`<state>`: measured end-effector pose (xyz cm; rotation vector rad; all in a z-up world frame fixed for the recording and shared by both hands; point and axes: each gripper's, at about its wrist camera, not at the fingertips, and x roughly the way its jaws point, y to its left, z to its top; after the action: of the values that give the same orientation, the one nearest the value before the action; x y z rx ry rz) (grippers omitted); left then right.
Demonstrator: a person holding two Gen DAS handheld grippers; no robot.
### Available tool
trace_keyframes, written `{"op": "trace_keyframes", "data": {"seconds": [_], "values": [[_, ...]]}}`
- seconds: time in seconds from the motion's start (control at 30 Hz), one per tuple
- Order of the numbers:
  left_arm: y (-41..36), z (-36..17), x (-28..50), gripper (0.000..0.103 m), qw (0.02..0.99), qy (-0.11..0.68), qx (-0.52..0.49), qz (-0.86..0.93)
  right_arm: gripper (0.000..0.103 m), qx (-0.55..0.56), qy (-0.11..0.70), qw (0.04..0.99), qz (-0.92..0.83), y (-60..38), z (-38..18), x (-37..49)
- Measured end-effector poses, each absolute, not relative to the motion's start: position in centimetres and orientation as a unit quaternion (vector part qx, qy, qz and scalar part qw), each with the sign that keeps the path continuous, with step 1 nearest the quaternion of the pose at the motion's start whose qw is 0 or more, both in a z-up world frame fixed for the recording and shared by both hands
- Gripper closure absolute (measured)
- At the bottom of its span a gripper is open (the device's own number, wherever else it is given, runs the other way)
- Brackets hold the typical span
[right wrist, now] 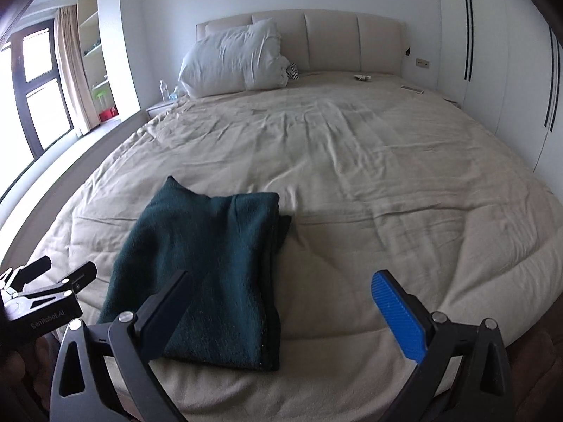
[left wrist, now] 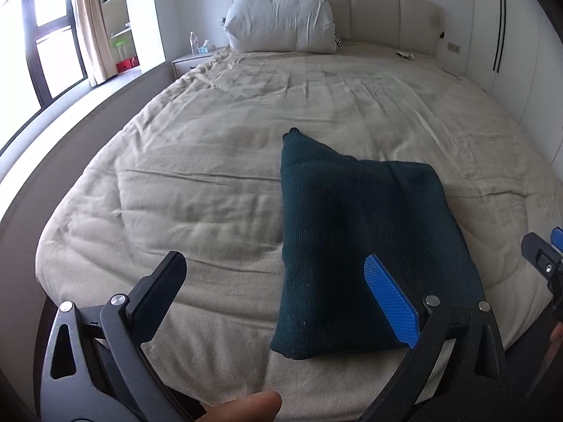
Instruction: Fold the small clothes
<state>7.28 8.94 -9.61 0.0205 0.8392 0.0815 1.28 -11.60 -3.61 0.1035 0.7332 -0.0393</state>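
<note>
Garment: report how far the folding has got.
Done: the dark green garment lies on the bed as a compact folded stack, with layered edges showing along its right side. In hand: nothing; the left gripper and right gripper are both open and hold no cloth. Left: perhaps tucking in the corner that sticks out at the far end; no other clothes are in view.

The dark green knit garment lay folded on the beige bedcover near the foot of the bed — a flat, roughly rectangular bundle of several layers. Its stacked edges showed along one long side in the right wrist view. One far corner stuck out past the rest as a small point — the others sat square. Its ribbed surface looked smooth, barely creased.
</note>
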Motion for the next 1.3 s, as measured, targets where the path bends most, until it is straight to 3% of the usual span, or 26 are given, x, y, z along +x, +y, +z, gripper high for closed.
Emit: {"op": "trace_keyframes", "data": {"seconds": [1.3], "values": [[8.6,-11.1,7.5,0.000,0.906,0.422,0.005,0.034,0.000,0.043,0.378,0.925,-0.018,-11.1,-4.3,1.3]]}}
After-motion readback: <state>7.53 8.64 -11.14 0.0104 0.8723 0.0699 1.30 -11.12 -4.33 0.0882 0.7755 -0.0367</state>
